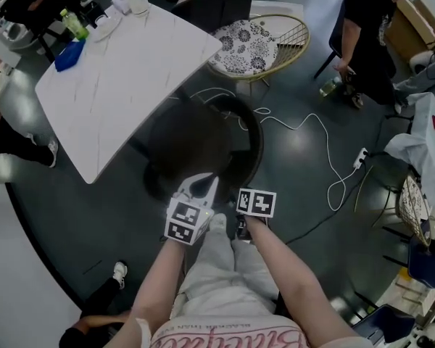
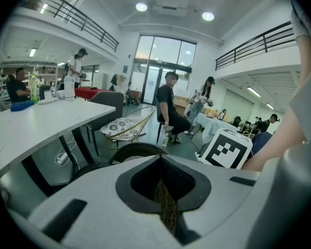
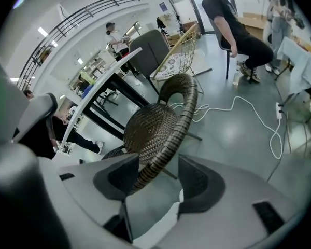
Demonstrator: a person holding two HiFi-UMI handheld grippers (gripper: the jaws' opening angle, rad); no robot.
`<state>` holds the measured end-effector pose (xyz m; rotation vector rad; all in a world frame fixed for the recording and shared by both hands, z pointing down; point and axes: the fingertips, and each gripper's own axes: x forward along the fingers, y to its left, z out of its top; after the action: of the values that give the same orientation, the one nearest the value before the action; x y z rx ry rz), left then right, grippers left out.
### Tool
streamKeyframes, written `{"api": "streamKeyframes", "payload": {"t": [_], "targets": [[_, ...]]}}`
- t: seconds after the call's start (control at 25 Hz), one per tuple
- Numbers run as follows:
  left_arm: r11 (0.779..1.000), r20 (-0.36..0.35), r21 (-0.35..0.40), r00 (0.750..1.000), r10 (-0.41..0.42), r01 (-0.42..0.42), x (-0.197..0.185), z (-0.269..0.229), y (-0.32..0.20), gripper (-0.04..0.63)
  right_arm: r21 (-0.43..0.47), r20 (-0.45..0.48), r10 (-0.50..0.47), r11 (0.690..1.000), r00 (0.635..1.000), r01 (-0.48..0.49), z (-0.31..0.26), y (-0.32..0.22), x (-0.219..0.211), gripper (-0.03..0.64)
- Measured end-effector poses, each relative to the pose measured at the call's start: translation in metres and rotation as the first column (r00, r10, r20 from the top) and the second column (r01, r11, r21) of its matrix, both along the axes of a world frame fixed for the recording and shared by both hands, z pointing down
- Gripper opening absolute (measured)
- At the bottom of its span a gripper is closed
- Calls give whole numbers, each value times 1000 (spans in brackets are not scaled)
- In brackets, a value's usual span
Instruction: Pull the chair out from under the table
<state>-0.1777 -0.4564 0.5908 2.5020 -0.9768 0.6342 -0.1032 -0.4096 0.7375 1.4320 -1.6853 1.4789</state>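
A dark woven wicker chair [image 1: 203, 140] with a round back stands on the grey floor, its front partly under the edge of the white table [image 1: 123, 71]. In the head view my left gripper [image 1: 203, 185] is at the near rim of the chair back. In the left gripper view its jaws [image 2: 163, 191] are closed on a strip of woven rim [image 2: 166, 204]. My right gripper [image 1: 241, 193] is just to the right of it. Its jaws [image 3: 155, 178] stand open, and the chair's rim [image 3: 160, 149] passes between them without touching the pads.
A rattan chair with a patterned cushion [image 1: 254, 46] stands beyond the table. A white cable [image 1: 312, 125] runs across the floor to a power strip [image 1: 361, 156]. A person [image 1: 370, 35] sits at the far right. A bottle [image 1: 74, 24] and a blue cloth [image 1: 69, 53] lie on the table.
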Motion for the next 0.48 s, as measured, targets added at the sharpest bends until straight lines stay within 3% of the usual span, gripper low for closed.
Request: {"api": "streamKeyframes", "payload": {"t": [0.24, 0.48], "targets": [[999, 4, -31, 1000, -5, 5, -9, 20, -12, 6, -29, -88, -65, 998, 994, 62, 24, -19, -7, 220], [997, 10, -60, 999, -45, 45, -18, 28, -12, 6, -61, -100, -114, 992, 988, 108, 36, -24, -10, 249]]}}
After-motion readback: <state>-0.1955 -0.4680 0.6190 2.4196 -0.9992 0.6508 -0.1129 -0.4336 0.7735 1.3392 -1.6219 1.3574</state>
